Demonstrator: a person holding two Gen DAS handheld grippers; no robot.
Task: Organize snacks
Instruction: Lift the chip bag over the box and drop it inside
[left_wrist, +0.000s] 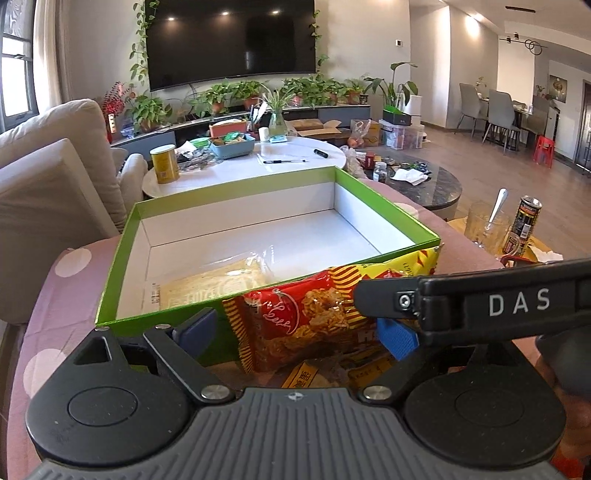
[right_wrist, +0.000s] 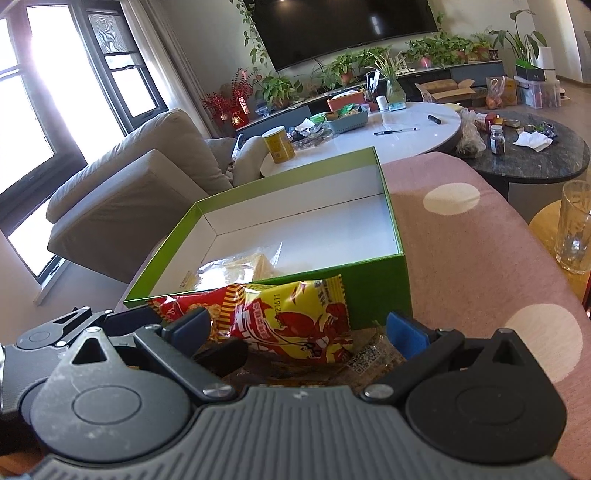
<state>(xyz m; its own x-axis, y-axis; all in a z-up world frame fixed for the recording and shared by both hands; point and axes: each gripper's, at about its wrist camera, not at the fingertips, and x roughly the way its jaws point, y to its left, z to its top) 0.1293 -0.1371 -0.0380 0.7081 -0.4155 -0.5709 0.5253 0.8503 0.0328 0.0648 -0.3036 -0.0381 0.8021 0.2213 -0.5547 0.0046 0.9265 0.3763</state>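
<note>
Nearest to each camera is the grooved grey housing of its own tool, and just ahead of it lies a small heap of snack packets against the near wall of the shallow green cardboard box with the white inside (left_wrist: 388, 206).

The left gripper (left_wrist: 295, 332) has its jaws wide apart around the crinkled red foil packet of fried noodles (left_wrist: 306, 325), and the pads do not seem to press it. The right gripper (right_wrist: 299, 328) is open too (nothing held), around the yellow packet with a red lobster picture (right_wrist: 310, 317).

Inside the box, at its near corner, lies one clear bag of pale crackers (left_wrist: 218, 284).

I judge that packing has just begun: next, close on a packet and lift it over the near wall.
</note>
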